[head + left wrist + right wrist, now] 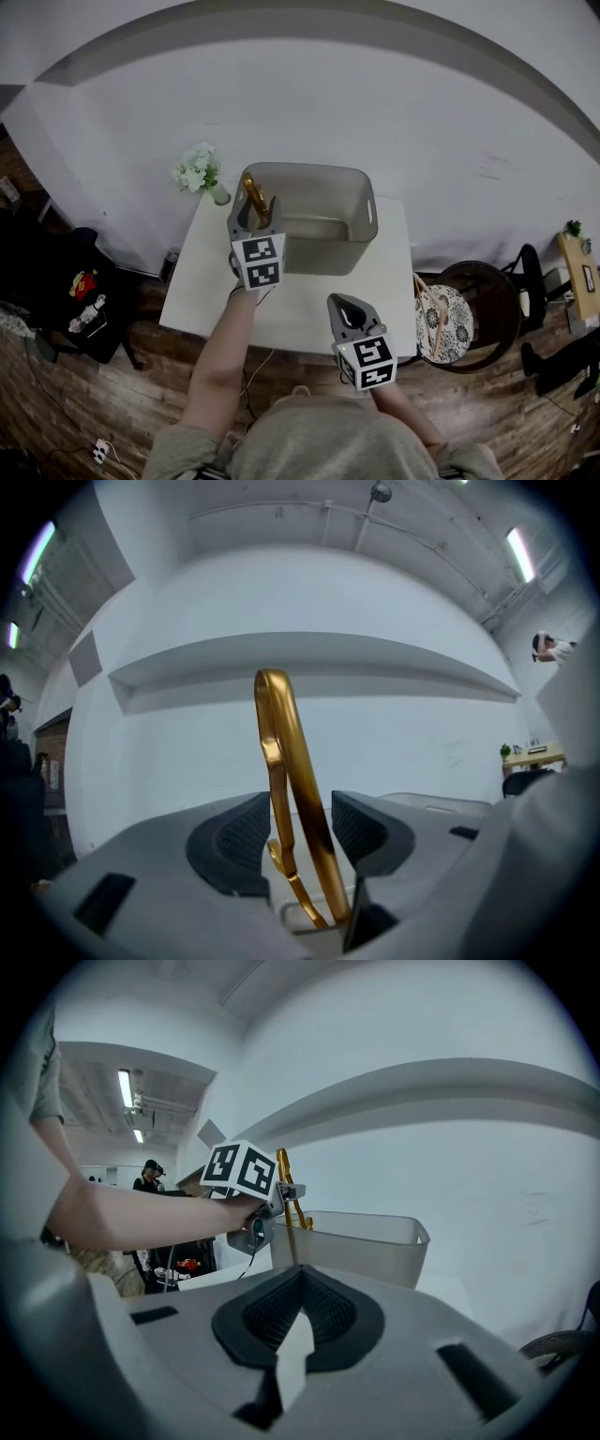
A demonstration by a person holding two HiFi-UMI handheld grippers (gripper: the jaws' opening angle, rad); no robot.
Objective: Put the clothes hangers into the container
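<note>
A gold clothes hanger [254, 195] stands upright at the left rim of the grey plastic container [367, 208] on the white table [300, 300]. My left gripper [253, 217] is at that rim with the hanger [281, 761] between its jaws. The pads stand apart and a gap shows beside the metal, so the left gripper [300, 832] is open around the hanger. The container's rim [427, 804] shows just behind the jaws. My right gripper [352, 314] hovers over the table's front right, with nothing in it. Its pads meet, so the right gripper [300, 1279] is shut. It faces the container [375, 1241] and the hanger [291, 1199].
A small vase of white flowers [199, 171] stands on the table's far left corner. A round chair with a patterned cushion [445, 319] is right of the table. Dark bags and clutter [80, 300] lie on the wooden floor to the left. A white wall runs behind.
</note>
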